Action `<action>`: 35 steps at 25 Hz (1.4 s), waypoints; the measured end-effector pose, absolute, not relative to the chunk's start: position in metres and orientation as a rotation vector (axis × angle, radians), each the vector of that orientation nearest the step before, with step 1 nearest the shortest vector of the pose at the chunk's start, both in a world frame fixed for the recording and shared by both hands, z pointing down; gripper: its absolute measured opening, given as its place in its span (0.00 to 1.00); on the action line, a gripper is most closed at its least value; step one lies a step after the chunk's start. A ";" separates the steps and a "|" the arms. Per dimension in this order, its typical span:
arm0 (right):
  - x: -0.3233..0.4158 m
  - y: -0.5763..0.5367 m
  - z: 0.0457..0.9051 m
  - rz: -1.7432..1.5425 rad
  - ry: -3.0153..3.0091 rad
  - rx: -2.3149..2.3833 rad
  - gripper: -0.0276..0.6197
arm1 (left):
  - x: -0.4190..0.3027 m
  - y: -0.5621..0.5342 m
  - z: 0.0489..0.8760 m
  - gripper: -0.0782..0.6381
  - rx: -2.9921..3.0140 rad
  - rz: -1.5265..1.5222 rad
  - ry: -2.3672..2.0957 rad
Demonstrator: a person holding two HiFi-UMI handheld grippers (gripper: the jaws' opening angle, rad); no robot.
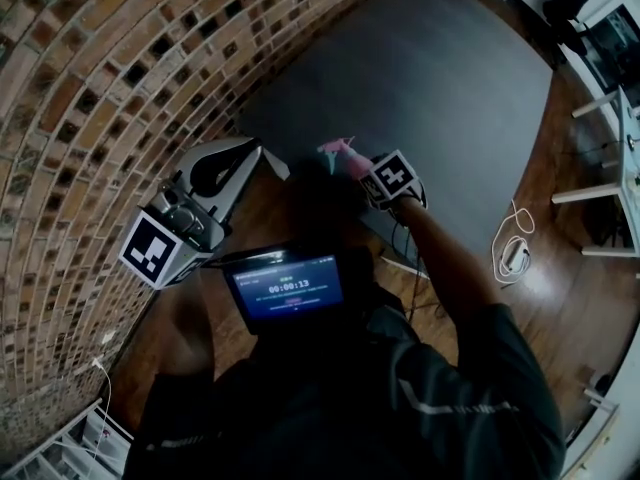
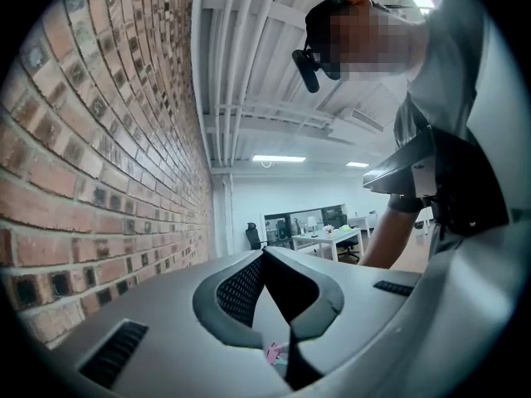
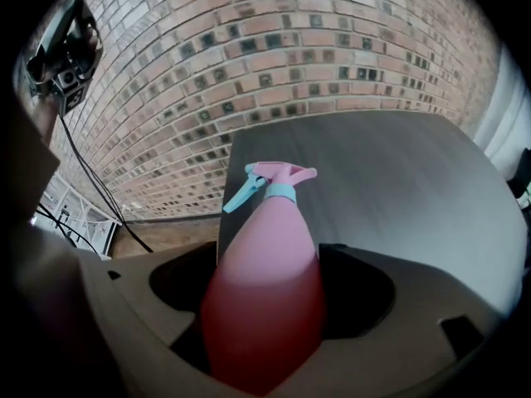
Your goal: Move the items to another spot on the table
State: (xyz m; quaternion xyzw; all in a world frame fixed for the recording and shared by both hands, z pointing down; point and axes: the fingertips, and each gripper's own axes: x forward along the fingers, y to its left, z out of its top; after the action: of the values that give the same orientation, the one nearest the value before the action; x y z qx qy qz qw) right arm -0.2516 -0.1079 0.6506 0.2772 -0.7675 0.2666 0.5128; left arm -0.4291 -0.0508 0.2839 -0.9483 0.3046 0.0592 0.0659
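- What do the right tongs (image 3: 271, 287) hold?
- The pink spray bottle (image 3: 267, 239), gripped around its body. Its long axis runs from six to twelve o'clock, nozzle end far, blue trigger (image 3: 242, 196) toward ten, over the dark tabletop (image 3: 398, 181).
- And the left tongs (image 2: 265, 262)?
- Tips together, empty.

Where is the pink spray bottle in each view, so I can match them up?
Head view: pink spray bottle at upper centre, over the near edge of the dark table.
Left gripper view: only a small pink bit shows low at centre, probably the bottle.
Right gripper view: it fills the lower centre, held in the right gripper.
Shared landmark: the brick wall.
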 end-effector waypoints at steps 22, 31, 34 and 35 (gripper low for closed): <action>-0.257 -0.122 0.675 0.718 -1.784 0.700 0.78 | -0.425 -0.082 0.296 0.10 -2.897 0.165 0.923; -0.227 -0.141 0.616 0.736 -2.012 0.889 0.77 | -0.386 -0.084 0.292 0.10 -2.915 0.165 0.895; -0.217 -0.137 0.563 0.650 -2.154 0.951 0.70 | -0.371 -0.078 0.283 0.10 -2.909 0.192 0.897; -0.214 -0.135 0.541 0.590 -2.206 0.964 0.63 | -0.366 -0.076 0.280 0.10 -2.908 0.207 0.900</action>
State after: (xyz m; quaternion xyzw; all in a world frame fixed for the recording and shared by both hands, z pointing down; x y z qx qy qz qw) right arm -0.2144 -0.1346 0.5410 0.3677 -0.8416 0.2250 0.3253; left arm -0.3660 -0.0757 0.2799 -0.9521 0.2947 0.0679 0.0451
